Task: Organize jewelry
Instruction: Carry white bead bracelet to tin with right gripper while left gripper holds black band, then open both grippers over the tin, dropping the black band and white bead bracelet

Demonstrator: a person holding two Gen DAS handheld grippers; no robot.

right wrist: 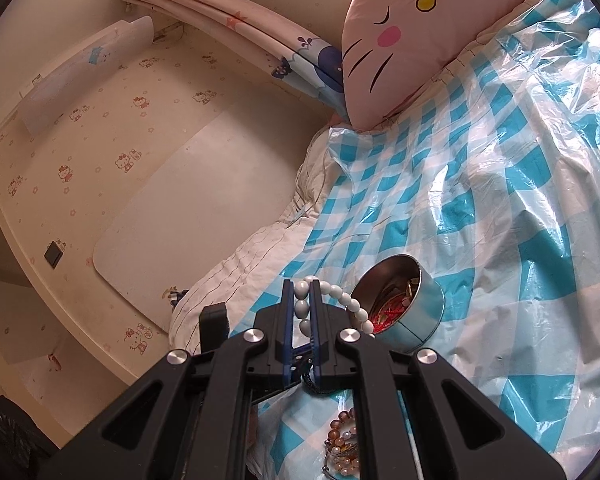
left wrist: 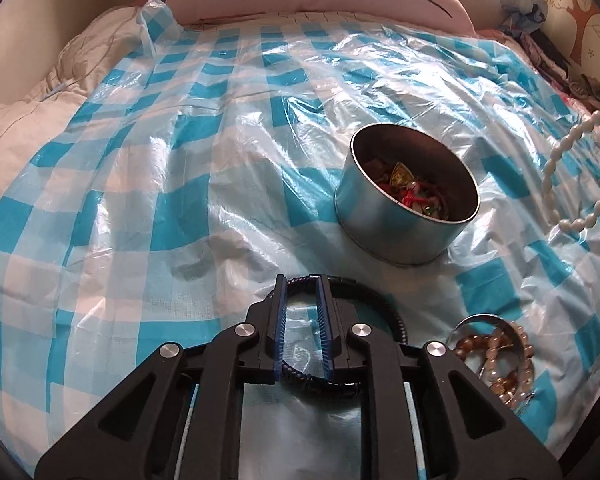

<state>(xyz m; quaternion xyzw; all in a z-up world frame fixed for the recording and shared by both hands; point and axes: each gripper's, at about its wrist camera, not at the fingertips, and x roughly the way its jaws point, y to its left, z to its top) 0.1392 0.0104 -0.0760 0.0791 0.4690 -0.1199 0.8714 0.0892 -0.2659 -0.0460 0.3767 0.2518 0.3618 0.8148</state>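
The left gripper (left wrist: 303, 280), jaws narrowly parted, straddles a black bracelet (left wrist: 384, 300) lying near the bed's front edge. The right gripper (right wrist: 303, 286), jaws clamped on a white bead bracelet (right wrist: 348, 302), hangs beside the round tin (right wrist: 416, 320) mid-bed.

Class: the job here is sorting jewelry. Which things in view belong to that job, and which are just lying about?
Part of the job:
black bracelet
white bead bracelet
round tin
pile of beaded bracelets
left gripper
right gripper

Lying about:
cat-face pillow
checked plastic sheet
curtain
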